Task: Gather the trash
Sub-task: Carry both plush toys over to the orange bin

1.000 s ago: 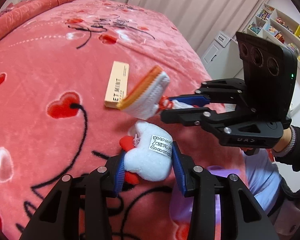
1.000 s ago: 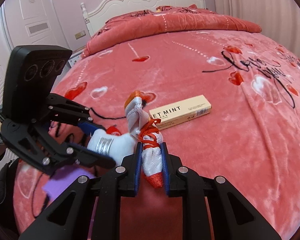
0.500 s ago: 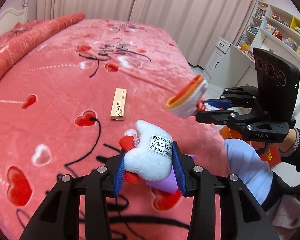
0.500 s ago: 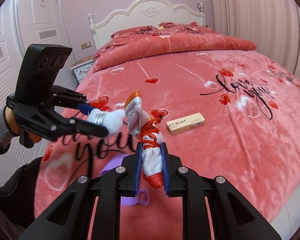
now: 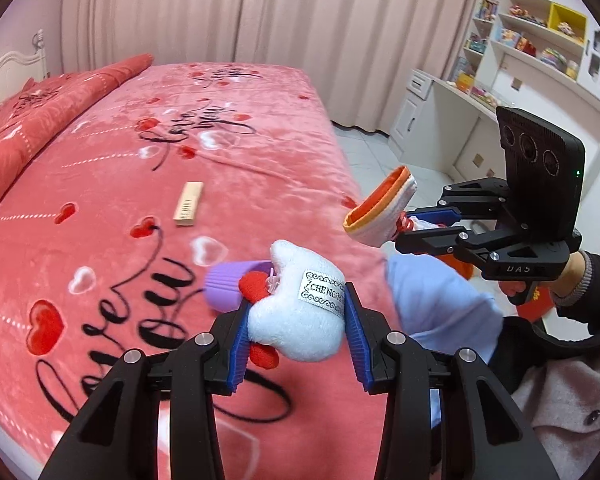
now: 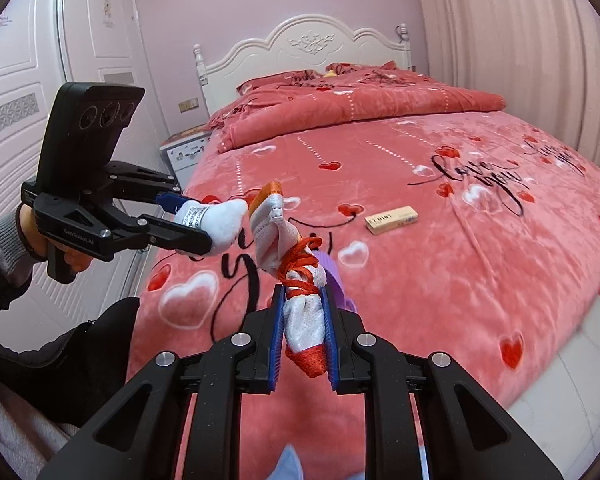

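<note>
A bed (image 6: 480,264) fills both views, covered by a coral-pink blanket (image 5: 100,184) printed with red and white hearts and black "love you" script. A white carved headboard (image 6: 304,52) stands at its far end, with pink curtains (image 5: 240,12) along one side. Toward the blanket's middle lies a small tan cardboard box (image 6: 392,219), flat, printed with what reads as "MINT", well apart from both tools.

The left tongs (image 5: 296,334) are held above the near edge of the bed, their blue pads (image 5: 238,344) pressed into a white plush toy (image 5: 300,312) with red trim and a woven "CHENG" label. Just behind the toy lies a ribbed purple object (image 5: 228,284); whether it touches the blanket cannot be told.

The right tongs (image 6: 303,338) are narrowed onto a white cloth bundle (image 6: 296,280) bound with red cord (image 6: 300,264), its orange-rimmed open end (image 5: 380,200) pointing up and away. The two held items sit near each other, not touching.
</note>
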The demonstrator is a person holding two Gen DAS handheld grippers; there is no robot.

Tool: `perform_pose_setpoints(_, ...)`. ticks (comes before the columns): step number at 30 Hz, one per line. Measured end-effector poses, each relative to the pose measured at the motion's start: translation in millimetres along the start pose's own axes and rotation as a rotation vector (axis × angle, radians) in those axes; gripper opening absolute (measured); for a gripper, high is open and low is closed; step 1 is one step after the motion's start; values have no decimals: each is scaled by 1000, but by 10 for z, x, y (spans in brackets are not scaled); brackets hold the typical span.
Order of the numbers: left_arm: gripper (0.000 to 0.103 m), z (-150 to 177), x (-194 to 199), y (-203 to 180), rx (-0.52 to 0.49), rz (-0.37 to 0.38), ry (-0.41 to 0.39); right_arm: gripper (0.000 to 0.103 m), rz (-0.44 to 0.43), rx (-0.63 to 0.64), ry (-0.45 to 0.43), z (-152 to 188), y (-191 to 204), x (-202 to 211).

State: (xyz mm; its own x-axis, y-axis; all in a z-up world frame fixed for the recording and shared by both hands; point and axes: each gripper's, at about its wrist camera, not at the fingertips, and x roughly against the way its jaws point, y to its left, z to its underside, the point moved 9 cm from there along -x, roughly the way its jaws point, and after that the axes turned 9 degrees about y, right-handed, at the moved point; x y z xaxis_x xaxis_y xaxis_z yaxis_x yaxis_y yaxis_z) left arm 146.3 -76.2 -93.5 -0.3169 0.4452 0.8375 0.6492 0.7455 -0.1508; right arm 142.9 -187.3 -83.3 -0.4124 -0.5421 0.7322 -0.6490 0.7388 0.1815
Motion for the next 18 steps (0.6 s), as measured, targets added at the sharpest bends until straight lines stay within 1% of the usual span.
perform_pose_setpoints(4, 43, -60, -89, -324, -46, 16, 6, 18, 22, -38, -28, 238, -71, 308)
perform_pose_setpoints(8, 43, -230, -245, -689, -107, 47, 10, 18, 61, -89, -55, 470, -269, 599)
perform_pose_setpoints(12, 43, -478, -513, -1139, -190, 97, 29, 18, 116, -157, -81, 769, -582, 953)
perform_pose_setpoints(17, 43, -778, -908, -1766, -304, 175, 62, 18, 211, -280, -104, 1256, -1150, 1435)
perform_pose_setpoints(18, 43, -864, -1024, -1943, -338, 197, 73, 18, 229, -304, -107, 1360, -1250, 1527)
